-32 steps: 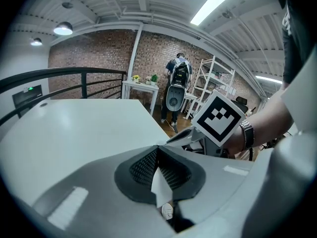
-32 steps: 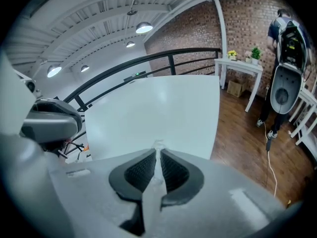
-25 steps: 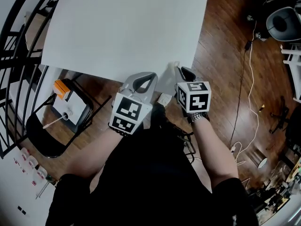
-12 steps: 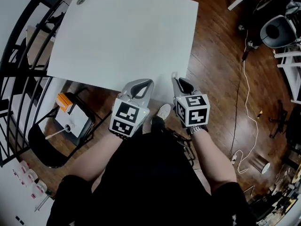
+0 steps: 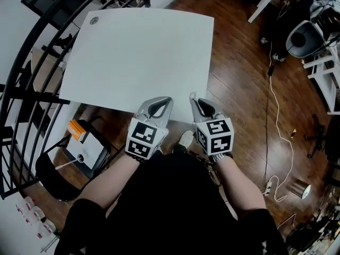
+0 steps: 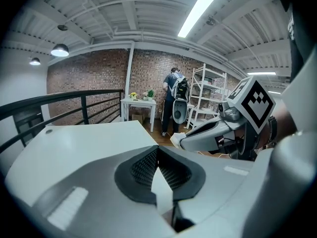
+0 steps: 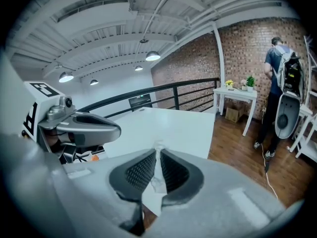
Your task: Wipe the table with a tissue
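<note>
A bare white table (image 5: 138,52) fills the upper middle of the head view. Both grippers hover side by side at its near edge. My right gripper (image 5: 194,99) is shut on a small crumpled white tissue (image 5: 192,95), whose tip pokes out past the pads in the right gripper view (image 7: 158,146). The tissue hangs just above the table's front right corner. My left gripper (image 5: 167,100) sits a hand's width to the left, shut with nothing between its pads (image 6: 148,165). From the left gripper view the right gripper (image 6: 181,141) shows with the tissue (image 6: 175,139) at its tip.
A black railing (image 5: 29,57) runs along the table's left side. A black chair carrying a white and orange box (image 5: 85,142) stands below the left front corner. Wood floor with a white cable (image 5: 272,94) lies to the right. A person with a backpack (image 7: 278,78) stands far off by a small white table (image 7: 237,94).
The head view has tilted so the whole table now shows. Both grippers stay together at the near edge, drifted slightly left, and the right one still holds the tissue.
</note>
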